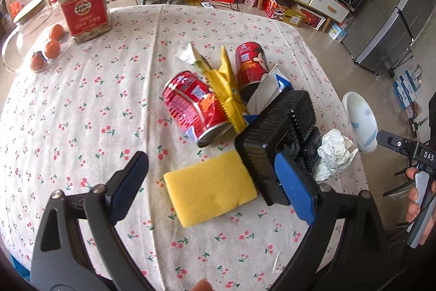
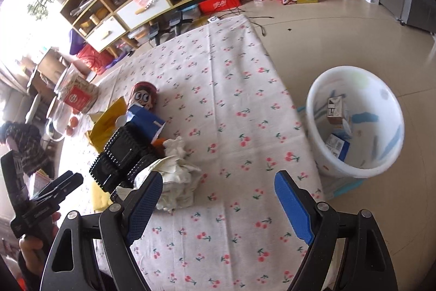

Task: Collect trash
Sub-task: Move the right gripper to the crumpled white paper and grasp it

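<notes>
While both tongs, left [image 1: 218,176] and right [image 2: 218,198], hang spread and empty, the tissue [image 2: 177,173] looks light and soft: pinch its bunched middle; the bin [image 2: 354,168] waits beside the bench [image 2: 231,72].

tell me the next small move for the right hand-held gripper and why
Probably ease the right hand-held gripper forward and left over the crumpled white tissue wad and close on it. Its jaws are open and empty, the wad is the nearest trash, partly behind the left finger, and the white plastic bin stands just right of the table.
</notes>
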